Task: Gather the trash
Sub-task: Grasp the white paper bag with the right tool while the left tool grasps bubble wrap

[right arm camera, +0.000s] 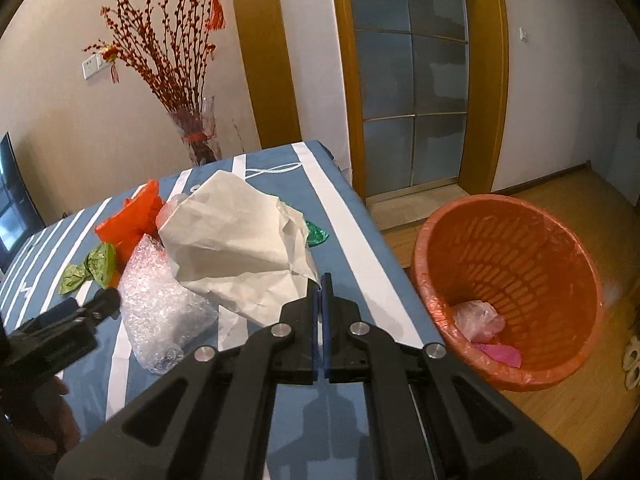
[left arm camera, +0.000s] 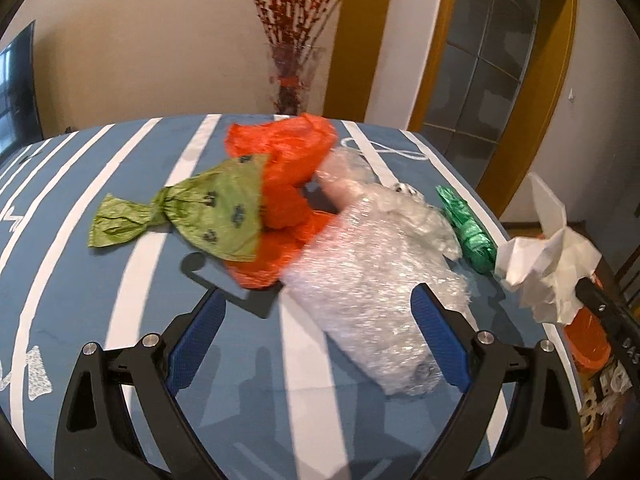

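The right gripper (right arm camera: 321, 280) has its jaws clenched on an edge of the crumpled white paper (right arm camera: 236, 236), which hangs lifted above the striped counter (right arm camera: 360, 264), near the orange basket (right arm camera: 508, 288) on the floor. The left gripper (left arm camera: 318, 304) has its jaws spread wide, holding nothing, poised over the bubble wrap (left arm camera: 360, 280) lying beside the orange bag (left arm camera: 288, 160) and green bag (left arm camera: 208, 208).
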A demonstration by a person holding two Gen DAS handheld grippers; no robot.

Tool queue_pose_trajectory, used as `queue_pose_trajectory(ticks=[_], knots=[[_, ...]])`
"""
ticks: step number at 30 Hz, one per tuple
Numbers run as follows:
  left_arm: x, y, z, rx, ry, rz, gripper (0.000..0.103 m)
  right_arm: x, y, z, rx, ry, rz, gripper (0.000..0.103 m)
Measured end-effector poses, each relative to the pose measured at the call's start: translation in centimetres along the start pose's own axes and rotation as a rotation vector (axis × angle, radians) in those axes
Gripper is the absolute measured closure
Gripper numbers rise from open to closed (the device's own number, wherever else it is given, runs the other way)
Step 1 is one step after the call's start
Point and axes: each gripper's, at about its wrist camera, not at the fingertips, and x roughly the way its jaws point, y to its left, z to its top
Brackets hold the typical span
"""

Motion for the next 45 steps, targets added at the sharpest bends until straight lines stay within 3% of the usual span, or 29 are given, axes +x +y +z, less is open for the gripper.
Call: queue_pose_trajectory(ticks=[14,22,25,34,45], knots=[[4.3,-3.6,-0.4,0.055,0.124,0.042,0.012,-0.7,-2.6,-0.3,0.041,0.001,-0.005,0.1],[3.7,-4.1,-0.9,0.048,0.115,-0.042,0.059,-0.7,-3.6,-0.6,0.058,0.003,-0.007,0.1],[3.4,-4.1,-0.8,0.041,0.098,-0.069,0.07,-0.9,-4.0,-0.6,0.065,0.0,-0.011,0.1],[1.6,-5.1,-0.2,0.039,0.055,-0.111,0.074,-1.8,-5.8,-0.6,0.088,-0.022,-0.038,0.1],[-1.5,-9.8,0.1,0.083,0.001,-0.183,0.074,-3.3,-9.8,-1.1,0.112,-0.063,-0.14,0.1]])
